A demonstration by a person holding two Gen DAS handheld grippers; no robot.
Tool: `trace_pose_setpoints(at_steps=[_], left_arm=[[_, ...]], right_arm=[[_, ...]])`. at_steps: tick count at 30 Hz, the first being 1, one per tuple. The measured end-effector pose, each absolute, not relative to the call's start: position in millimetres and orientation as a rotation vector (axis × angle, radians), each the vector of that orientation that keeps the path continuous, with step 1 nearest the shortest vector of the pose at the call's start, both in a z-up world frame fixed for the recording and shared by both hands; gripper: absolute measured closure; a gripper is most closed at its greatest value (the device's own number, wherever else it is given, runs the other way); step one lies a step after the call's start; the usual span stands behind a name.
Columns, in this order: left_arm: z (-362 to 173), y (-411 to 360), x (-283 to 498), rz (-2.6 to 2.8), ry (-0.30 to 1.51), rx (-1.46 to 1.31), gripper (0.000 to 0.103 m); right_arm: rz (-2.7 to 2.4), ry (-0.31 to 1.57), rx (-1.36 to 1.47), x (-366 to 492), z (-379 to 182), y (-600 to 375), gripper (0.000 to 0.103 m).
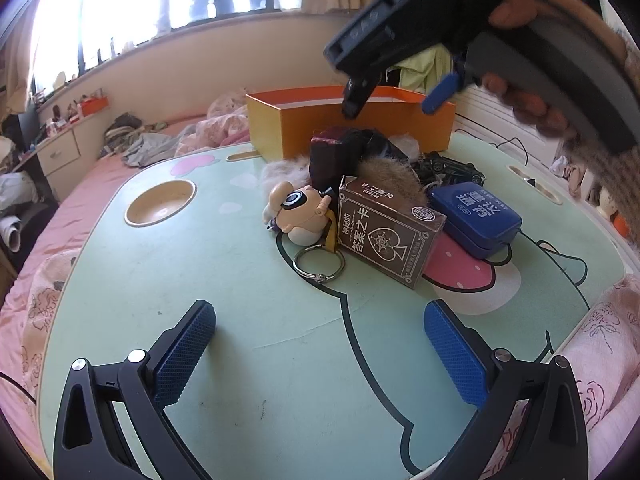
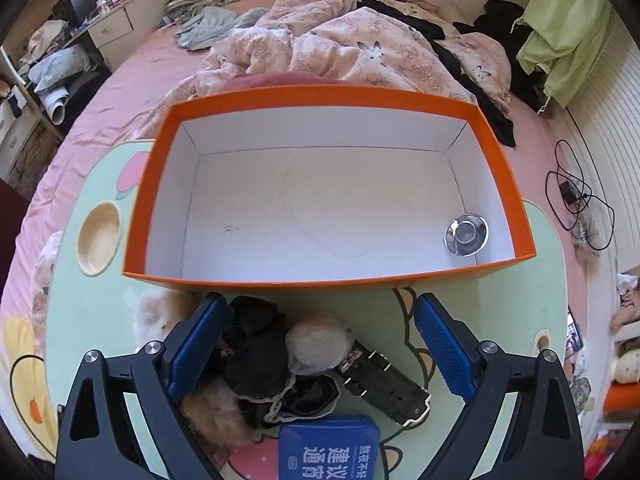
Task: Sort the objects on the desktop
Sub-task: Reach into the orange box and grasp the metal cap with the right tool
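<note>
An orange box (image 2: 156, 184) with a white inside stands at the back of the green lap table (image 1: 200, 280); a shiny metal piece (image 2: 466, 235) lies in its right corner. In front of it lies a pile: a brown card box (image 1: 384, 236), a blue tin (image 1: 476, 212), a doll keychain (image 1: 298, 212) with a metal ring (image 1: 319, 263), dark furry cloth (image 2: 256, 356) and a black toy car (image 2: 384, 384). My left gripper (image 1: 320, 344) is open and empty, low over the table near the pile. My right gripper (image 2: 320, 344) is open above the pile; it also shows in the left wrist view (image 1: 390, 106).
The table sits on a pink bed with a rumpled flowered quilt (image 2: 340, 52). A round cup recess (image 1: 160, 202) is at the table's left. The orange box also shows in the left wrist view (image 1: 352, 128). A dresser (image 1: 60, 156) stands far left, cables (image 2: 580, 196) lie right.
</note>
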State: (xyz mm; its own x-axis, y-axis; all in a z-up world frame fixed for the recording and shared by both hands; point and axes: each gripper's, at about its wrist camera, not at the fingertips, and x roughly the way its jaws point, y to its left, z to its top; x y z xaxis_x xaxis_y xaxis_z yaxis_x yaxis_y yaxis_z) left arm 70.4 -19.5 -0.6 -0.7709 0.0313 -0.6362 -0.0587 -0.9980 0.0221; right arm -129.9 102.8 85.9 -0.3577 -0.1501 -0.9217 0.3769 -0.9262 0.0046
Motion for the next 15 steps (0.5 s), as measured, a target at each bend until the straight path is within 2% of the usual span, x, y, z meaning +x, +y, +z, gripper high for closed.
trace_pose_setpoints(at_steps=[3,6,8,9,10,15], left_arm=[[-1,-20,71,2.911,0.062,-1.045,0.0],[-1,-20,70,2.911,0.061,-1.044,0.0],[-1,-20,71,2.911,0.062,-1.044,0.0],[-1,-20,70,2.911,0.062,-1.044,0.0],[-1,-20,71,2.911,0.062,-1.043,0.0],[-1,-20,70,2.911,0.062,-1.043,0.0]], right_arm=[[-2.347,0.368,1.48,-133,110,101,0.028],[-2.383,0.427,1.458,-158,132,106,0.032],[-2.368,0.431,1.54,-182,133,112,0.05],[-2.31,0.425,1.642,-201,124,118,0.066],[-2.269,0.421,1.706,-210,118,120,0.075],[-2.192,0.543,1.919,-233,79,129,0.077]])
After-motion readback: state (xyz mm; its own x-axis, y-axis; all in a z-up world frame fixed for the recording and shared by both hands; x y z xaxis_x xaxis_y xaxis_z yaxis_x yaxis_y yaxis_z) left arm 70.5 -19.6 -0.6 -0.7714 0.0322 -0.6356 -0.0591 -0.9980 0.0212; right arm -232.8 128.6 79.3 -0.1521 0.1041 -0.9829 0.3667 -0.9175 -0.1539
